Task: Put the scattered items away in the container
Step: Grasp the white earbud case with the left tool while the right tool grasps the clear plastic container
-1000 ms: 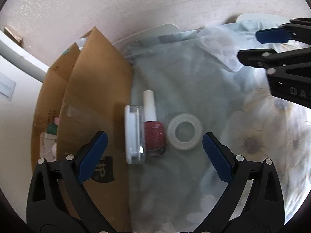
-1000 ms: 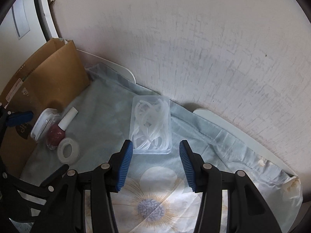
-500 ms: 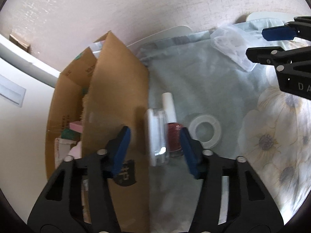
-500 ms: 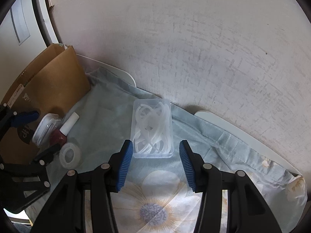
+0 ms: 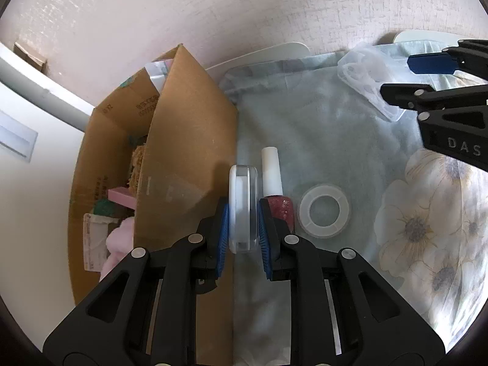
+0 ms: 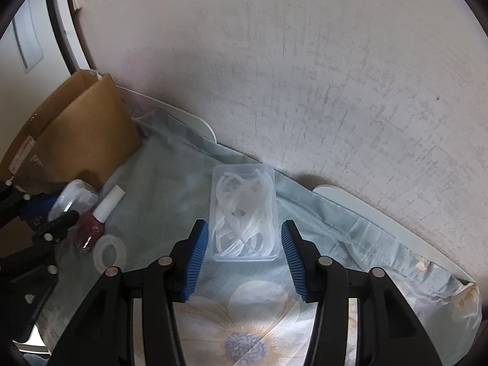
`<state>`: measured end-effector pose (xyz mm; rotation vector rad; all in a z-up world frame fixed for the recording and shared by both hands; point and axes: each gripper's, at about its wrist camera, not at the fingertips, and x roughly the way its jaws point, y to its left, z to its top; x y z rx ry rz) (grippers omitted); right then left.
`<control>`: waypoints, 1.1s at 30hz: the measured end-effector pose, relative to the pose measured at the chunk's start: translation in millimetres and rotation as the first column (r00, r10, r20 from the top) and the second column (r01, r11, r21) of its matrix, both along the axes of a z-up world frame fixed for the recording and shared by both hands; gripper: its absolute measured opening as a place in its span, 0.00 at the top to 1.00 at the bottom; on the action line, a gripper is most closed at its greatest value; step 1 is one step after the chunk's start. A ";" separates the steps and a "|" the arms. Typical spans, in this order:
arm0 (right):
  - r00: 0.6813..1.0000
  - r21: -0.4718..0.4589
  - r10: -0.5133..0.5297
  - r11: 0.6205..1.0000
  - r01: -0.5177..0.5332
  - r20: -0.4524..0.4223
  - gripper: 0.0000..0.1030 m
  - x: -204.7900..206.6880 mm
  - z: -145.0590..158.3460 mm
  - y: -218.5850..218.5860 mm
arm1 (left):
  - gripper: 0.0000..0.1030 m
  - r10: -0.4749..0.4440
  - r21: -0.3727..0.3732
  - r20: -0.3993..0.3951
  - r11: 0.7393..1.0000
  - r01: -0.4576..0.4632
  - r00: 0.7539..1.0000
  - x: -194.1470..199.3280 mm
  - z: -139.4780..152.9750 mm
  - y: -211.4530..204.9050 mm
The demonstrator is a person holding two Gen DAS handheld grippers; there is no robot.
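A round clear case with a white base (image 5: 243,189) stands on edge against the cardboard box (image 5: 189,140). My left gripper (image 5: 243,228) is closing its jaws on this case, and both blue pads touch its faces. Just right of it lie a red nail polish bottle (image 5: 276,204) with a white cap and a clear tape ring (image 5: 324,210). A clear rectangular box of white floss picks (image 6: 244,210) lies by the wall. My right gripper (image 6: 244,256) is open, with a pad on either side of that box's near end and neither touching it.
A pale blue floral cloth (image 5: 335,140) covers the surface. The cardboard box is open at the top and holds a pink block (image 5: 122,196), a pink soft item and packets. A textured wall (image 6: 305,76) runs close behind. A white table edge (image 6: 381,210) shows past the cloth.
My left gripper went from wide open to closed around the round case, shifting slightly left over it. The right gripper and the floss box kept still.
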<state>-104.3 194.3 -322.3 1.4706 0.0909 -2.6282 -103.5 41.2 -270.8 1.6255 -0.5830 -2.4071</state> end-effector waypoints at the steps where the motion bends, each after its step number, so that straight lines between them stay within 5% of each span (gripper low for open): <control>1: 1.000 -0.002 -0.002 1.000 0.002 -0.005 0.54 -0.1 -0.7 0.2 | 0.84 -0.005 0.001 0.001 1.000 0.005 1.000 -10.0 -2.5 -2.0; 5: 1.000 0.012 -0.028 1.000 0.028 -0.003 0.39 -2.5 -1.5 0.4 | 0.84 -0.014 -0.004 -0.002 1.000 0.014 1.000 -7.0 -2.0 -1.2; 15: 0.999 0.069 0.013 0.998 -0.015 0.031 0.39 -2.9 -10.1 -13.0 | 0.84 -0.036 -0.021 -0.004 0.999 0.036 0.999 -1.2 -5.5 0.2; 20: 0.999 -0.103 -0.007 0.995 0.010 0.032 0.77 3.4 -1.0 2.9 | 0.84 -0.036 -0.004 -0.020 0.999 0.036 0.999 3.6 -2.1 -0.7; 25: 1.000 -0.112 -0.014 0.994 0.014 -0.002 0.78 14.5 13.6 10.1 | 0.84 -0.029 0.029 -0.026 0.999 0.030 0.999 10.8 5.4 -3.5; 33: 0.997 -0.152 -0.051 0.987 0.042 -0.051 0.78 37.7 48.2 27.2 | 0.84 -0.123 -0.065 -0.134 0.991 0.115 0.983 33.0 41.3 16.1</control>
